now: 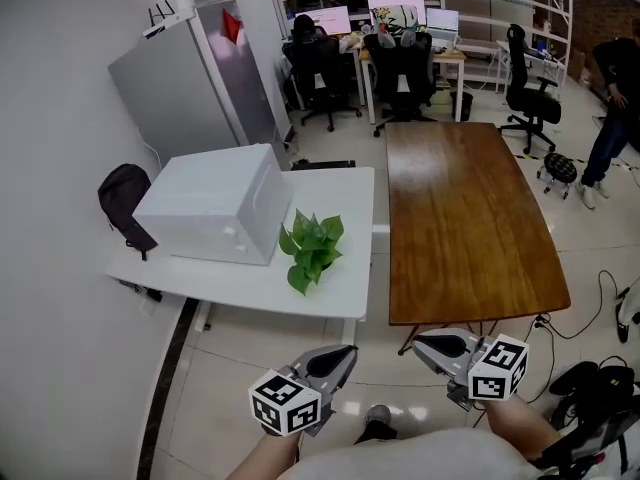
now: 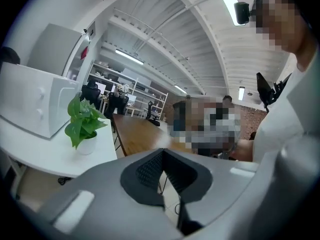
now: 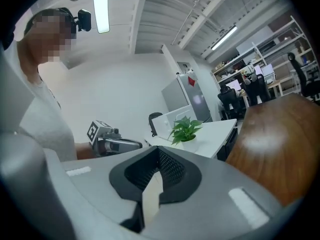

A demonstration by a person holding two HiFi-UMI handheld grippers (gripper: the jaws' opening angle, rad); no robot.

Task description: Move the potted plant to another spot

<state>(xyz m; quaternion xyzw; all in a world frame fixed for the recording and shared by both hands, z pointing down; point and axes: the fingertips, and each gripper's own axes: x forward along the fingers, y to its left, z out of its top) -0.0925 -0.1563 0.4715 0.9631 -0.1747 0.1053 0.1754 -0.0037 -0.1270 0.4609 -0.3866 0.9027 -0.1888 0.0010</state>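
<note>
Potted plant [image 1: 313, 251] stands untouched on the white tabletop [image 1: 250, 283], just beside the white box [image 1: 215, 203]. Left tongs [image 1: 345, 353] and right tongs [image 1: 420, 343] are both closed on nothing, well short of it. Step looks like approach. Next: open 1, reach for the pot.

I see the left gripper [image 1: 338, 360] and right gripper [image 1: 428, 346] as grey shells with black ribbed pads [image 3: 170, 168]. Each bears a black-and-white marker cube [image 1: 285, 404]. The person wears a white top [image 1: 440, 458].
</note>
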